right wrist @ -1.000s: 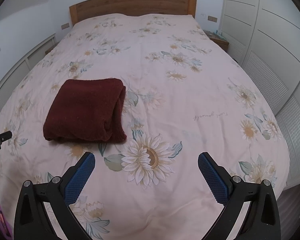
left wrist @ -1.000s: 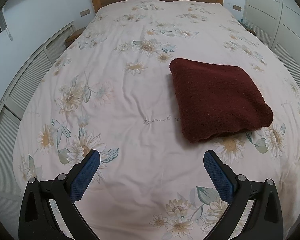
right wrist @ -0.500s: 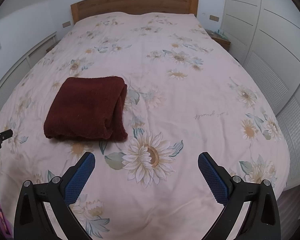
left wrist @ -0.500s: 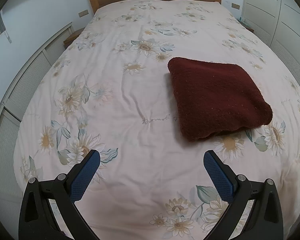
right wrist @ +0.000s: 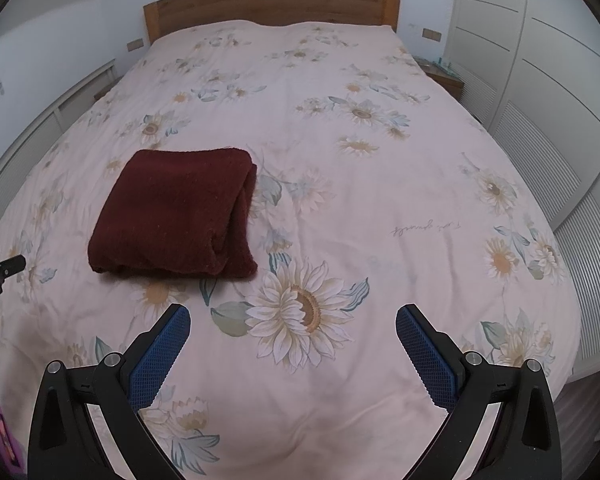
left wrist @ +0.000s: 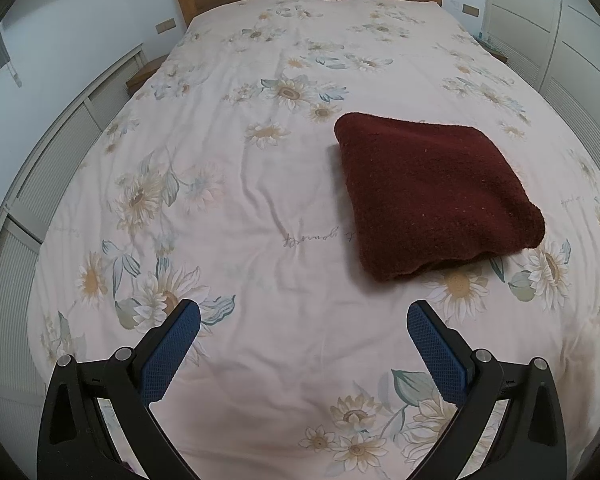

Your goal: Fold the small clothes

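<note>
A dark red knitted garment (left wrist: 432, 196) lies folded into a thick square on the bed's floral cover; it also shows in the right wrist view (right wrist: 176, 212). My left gripper (left wrist: 303, 320) is open and empty, above the cover near the bed's foot, with the garment ahead and to its right. My right gripper (right wrist: 293, 322) is open and empty, with the garment ahead and to its left. The tip of the left gripper (right wrist: 0, 258) shows at the left edge of the right wrist view.
The bed (left wrist: 228, 184) has a pale cover with sunflower print and a wooden headboard (right wrist: 272, 8). White louvred cabinets (left wrist: 32, 184) run along the left side. White wardrobe doors (right wrist: 540, 80) and a bedside table (right wrist: 444, 76) stand on the right.
Both grippers have drifted slightly; the garment sits a little nearer and lower in the left wrist view. The garment has not moved on the bed. Both grippers stay open.
</note>
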Available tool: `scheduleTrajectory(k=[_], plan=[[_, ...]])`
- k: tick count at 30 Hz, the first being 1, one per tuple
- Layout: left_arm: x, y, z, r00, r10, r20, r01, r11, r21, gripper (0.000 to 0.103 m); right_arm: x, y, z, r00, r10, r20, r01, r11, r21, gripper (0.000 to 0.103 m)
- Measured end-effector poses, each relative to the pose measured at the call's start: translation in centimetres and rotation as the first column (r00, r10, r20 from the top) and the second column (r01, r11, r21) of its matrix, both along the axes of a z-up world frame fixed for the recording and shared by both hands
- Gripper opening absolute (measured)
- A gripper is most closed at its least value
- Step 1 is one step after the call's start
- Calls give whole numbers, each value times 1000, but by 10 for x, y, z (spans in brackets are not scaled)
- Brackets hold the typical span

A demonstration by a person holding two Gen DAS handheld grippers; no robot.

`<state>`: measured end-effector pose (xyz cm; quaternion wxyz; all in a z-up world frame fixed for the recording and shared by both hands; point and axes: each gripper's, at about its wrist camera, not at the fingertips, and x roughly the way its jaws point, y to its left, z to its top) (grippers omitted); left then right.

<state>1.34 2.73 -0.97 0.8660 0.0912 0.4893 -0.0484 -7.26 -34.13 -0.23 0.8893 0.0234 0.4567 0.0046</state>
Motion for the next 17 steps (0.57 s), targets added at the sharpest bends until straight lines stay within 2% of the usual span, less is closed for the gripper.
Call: scheduleTrajectory(k=[17], plan=[[0,0,-1,1000,-2,-7,2,1000,2,102,1,4,-5,1000,10,-13,-10,1000,-2,103]])
